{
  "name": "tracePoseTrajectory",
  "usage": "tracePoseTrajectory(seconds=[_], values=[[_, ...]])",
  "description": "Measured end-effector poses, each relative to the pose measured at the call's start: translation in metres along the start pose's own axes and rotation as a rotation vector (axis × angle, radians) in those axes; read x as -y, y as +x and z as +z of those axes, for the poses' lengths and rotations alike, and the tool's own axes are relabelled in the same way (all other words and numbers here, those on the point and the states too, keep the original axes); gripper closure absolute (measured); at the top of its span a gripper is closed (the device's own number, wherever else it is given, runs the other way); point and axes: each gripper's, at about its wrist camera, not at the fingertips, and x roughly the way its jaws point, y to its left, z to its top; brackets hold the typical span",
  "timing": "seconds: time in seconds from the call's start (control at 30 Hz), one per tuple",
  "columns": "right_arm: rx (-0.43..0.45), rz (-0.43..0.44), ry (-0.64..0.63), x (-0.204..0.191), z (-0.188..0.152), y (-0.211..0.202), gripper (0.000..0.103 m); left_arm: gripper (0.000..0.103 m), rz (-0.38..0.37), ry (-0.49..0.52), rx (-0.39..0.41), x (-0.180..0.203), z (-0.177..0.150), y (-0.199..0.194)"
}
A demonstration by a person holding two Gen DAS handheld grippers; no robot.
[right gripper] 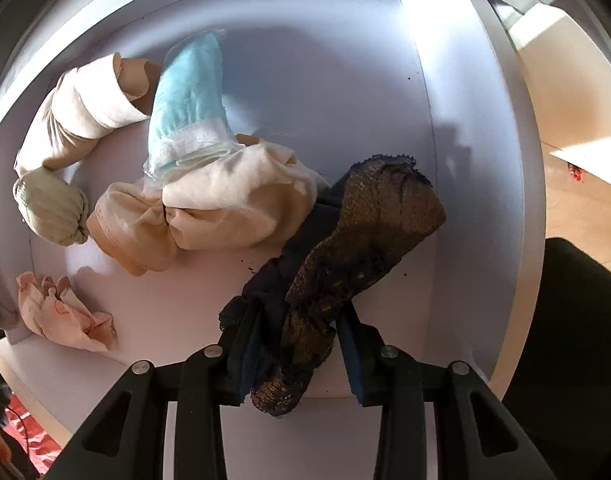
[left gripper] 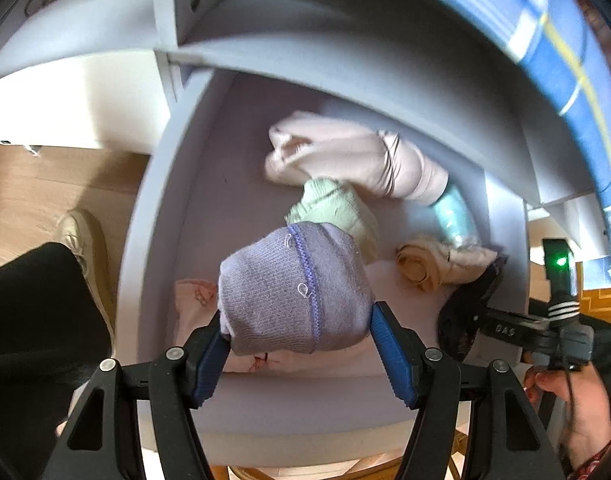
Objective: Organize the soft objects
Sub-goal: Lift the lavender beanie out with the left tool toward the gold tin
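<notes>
My left gripper (left gripper: pixel 299 328) is shut on a rolled lilac knitted sock bundle (left gripper: pixel 293 288) and holds it over the open white drawer (left gripper: pixel 161 200). My right gripper (right gripper: pixel 301 332) is shut on a dark lace garment (right gripper: pixel 361 220) that hangs over the drawer's right part; it also shows in the left wrist view (left gripper: pixel 465 312). In the drawer lie a pale pink roll (left gripper: pixel 345 156), a green sock ball (right gripper: pixel 51 208), a turquoise packet (right gripper: pixel 185 92), a cream bundle (right gripper: pixel 225 196) and a small pink cloth (right gripper: pixel 61 316).
The drawer's front wall (left gripper: pixel 305 404) is just below my left gripper's fingers. A blue striped cloth (left gripper: pixel 545 40) lies on top of the cabinet. The person's leg and shoe (left gripper: pixel 85 248) stand on the wooden floor to the left of the drawer.
</notes>
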Motion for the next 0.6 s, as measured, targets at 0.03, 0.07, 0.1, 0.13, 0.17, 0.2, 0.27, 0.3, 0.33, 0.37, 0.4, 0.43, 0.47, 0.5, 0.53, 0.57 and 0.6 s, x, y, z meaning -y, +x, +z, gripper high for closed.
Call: tracePoseTrajectory(seconds=[0.03,0.07,0.1,0.13,0.17,0.2,0.27,0.3,0.33,0.37,0.4,0.43,0.47,0.5,0.53,0.57,0.6], values=[[0.000,0.000,-0.003,0.002,-0.001,0.000,0.067,0.035,-0.001,-0.002,0.018,0.000,0.001,-0.007],[0.000,0.002,-0.002,0.001,-0.002,0.002,0.067,0.035,-0.006,0.001,0.036,0.000,0.002,-0.014],[0.000,0.004,0.001,-0.001,-0.002,0.002,0.067,0.035,-0.010,0.006,0.050,0.000,0.003,-0.020],[-0.001,0.008,0.005,-0.002,-0.003,0.003,0.067,0.035,-0.018,0.015,0.067,0.002,0.004,-0.028],[-0.002,0.010,0.008,-0.004,-0.005,0.004,0.067,0.035,-0.030,0.028,0.090,0.005,0.005,-0.037],[-0.003,0.013,0.012,-0.004,-0.006,0.005,0.067,0.035,-0.039,0.039,0.106,0.007,0.006,-0.044],[-0.004,0.015,0.015,-0.003,-0.001,0.004,0.067,0.035,-0.048,0.071,0.139,0.012,0.007,-0.058],[-0.004,0.015,0.015,-0.004,-0.001,0.004,0.067,0.035,-0.049,0.087,0.155,0.016,0.007,-0.063],[-0.004,0.015,0.015,-0.005,0.000,0.005,0.067,0.035,-0.052,0.106,0.172,0.019,0.007,-0.071],[-0.004,0.015,0.015,-0.004,0.000,0.005,0.067,0.035,-0.056,0.118,0.184,0.021,0.007,-0.076],[-0.004,0.015,0.014,-0.005,0.000,0.005,0.067,0.035,-0.063,0.132,0.200,0.024,0.007,-0.084],[-0.004,0.016,0.016,-0.004,0.000,0.005,0.067,0.035,-0.069,0.143,0.211,0.026,0.005,-0.090],[-0.004,0.017,0.017,-0.002,0.001,0.006,0.067,0.035,-0.075,0.158,0.225,0.029,0.005,-0.098],[-0.004,0.018,0.018,-0.001,0.001,0.008,0.067,0.035,-0.079,0.174,0.238,0.031,0.004,-0.105],[-0.005,0.020,0.020,-0.001,0.002,0.009,0.067,0.035,-0.080,0.189,0.254,0.035,0.004,-0.113],[-0.006,0.022,0.022,-0.001,0.002,0.009,0.067,0.035,-0.086,0.207,0.271,0.038,0.004,-0.123],[-0.006,0.023,0.024,0.000,0.002,0.010,0.067,0.035,-0.093,0.215,0.280,0.039,0.005,-0.130]])
